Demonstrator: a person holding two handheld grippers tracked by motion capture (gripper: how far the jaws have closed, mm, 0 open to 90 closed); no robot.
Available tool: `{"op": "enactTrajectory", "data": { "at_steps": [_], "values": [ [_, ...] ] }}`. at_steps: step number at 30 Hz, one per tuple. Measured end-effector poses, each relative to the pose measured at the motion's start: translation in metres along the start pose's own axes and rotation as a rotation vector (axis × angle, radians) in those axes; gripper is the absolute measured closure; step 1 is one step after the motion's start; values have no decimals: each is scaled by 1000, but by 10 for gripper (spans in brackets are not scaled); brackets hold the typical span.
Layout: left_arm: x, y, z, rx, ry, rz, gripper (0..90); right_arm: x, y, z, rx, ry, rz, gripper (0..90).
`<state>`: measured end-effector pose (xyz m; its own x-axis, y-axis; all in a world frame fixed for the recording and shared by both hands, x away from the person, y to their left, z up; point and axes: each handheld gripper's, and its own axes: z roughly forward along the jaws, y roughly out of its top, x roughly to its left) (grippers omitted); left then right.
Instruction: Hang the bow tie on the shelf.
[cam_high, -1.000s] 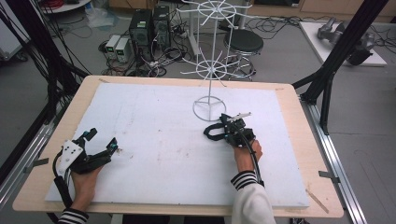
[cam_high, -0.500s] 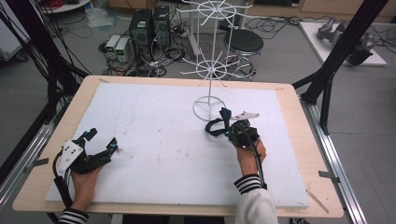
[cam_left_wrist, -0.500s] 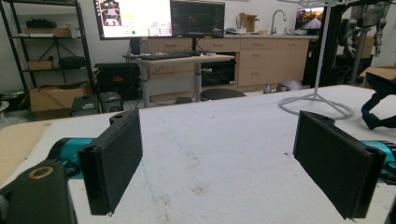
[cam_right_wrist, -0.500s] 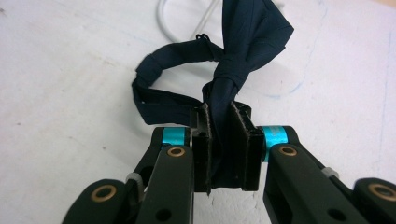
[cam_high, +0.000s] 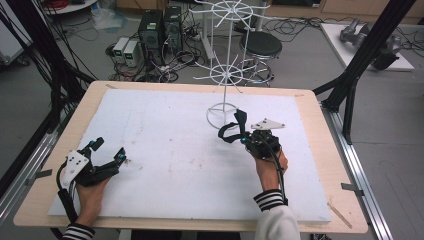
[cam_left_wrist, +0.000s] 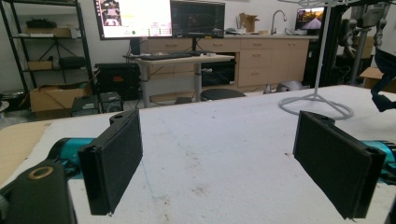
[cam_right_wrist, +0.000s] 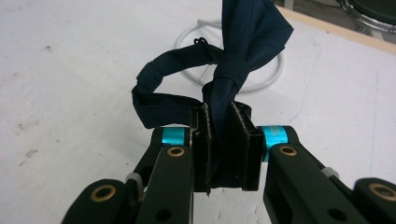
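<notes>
A dark navy fabric loop (cam_right_wrist: 219, 84) with a knot is pinched between the pads of my right gripper (cam_right_wrist: 223, 140), which is shut on it. From the high view that gripper (cam_high: 240, 136) holds the fabric loop (cam_high: 232, 129) lifted just in front of the round base of a white wire rack (cam_high: 223, 75). At the table's near left, my left gripper (cam_high: 109, 150) rests open on the white board (cam_high: 165, 150). Its two black pads (cam_left_wrist: 112, 163) stand wide apart with nothing between them, and the rack's base ring (cam_left_wrist: 315, 103) lies farther off to the right.
The wire rack carries two tiers of radial hooks on a thin pole. The board's wooden border (cam_high: 305, 100) runs around it. Black frame posts (cam_high: 367, 55) stand at the right and left, with computers and a stool (cam_high: 260, 47) on the floor beyond the far edge.
My right gripper has risen a little and edged toward the rack, carrying the fabric loop. The left gripper has stayed where it was.
</notes>
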<state>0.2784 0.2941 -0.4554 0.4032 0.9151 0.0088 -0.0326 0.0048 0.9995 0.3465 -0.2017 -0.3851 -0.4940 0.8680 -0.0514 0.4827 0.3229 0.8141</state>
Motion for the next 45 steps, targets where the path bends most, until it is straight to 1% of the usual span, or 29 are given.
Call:
{"op": "enactTrajectory", "data": {
  "at_steps": [3,9,10,11,14,17,21,22,23,27,30,31,34,40,45],
  "values": [
    [0,0,0,0,0,0,161,-1,1,-6,-28,-2,1,793],
    [0,0,0,-1,0,1,161,-1,1,-14,-60,-18,0,793],
    [0,0,0,-1,0,1,160,-2,1,-19,-78,-22,6,793],
    [0,0,0,-1,1,1,160,-2,1,-19,-78,-22,6,793],
    [0,0,0,-2,1,2,161,-2,1,-27,-108,-27,10,793],
    [0,0,0,-1,1,2,160,0,1,-38,-159,-29,5,792],
    [0,0,0,-2,2,2,160,-1,1,-45,-192,-30,5,792],
    [0,0,0,-1,2,3,160,-1,1,-49,-212,-31,8,792],
    [0,0,0,-1,2,3,160,-1,1,-49,-212,-31,8,792],
    [0,0,0,-1,2,3,160,0,4,-57,-241,-24,1,790],
    [0,0,0,-1,2,3,160,2,7,-63,-262,-31,-10,790],
    [0,0,0,-2,2,2,160,2,7,-63,-262,-31,-10,790],
    [0,0,0,-2,2,2,160,2,10,-68,-286,-34,-13,791],
    [0,0,0,-2,2,2,160,3,16,-75,-314,-38,-17,790],
    [0,0,0,-1,2,3,161,4,23,-77,-325,-39,-28,790]
  ]
}}
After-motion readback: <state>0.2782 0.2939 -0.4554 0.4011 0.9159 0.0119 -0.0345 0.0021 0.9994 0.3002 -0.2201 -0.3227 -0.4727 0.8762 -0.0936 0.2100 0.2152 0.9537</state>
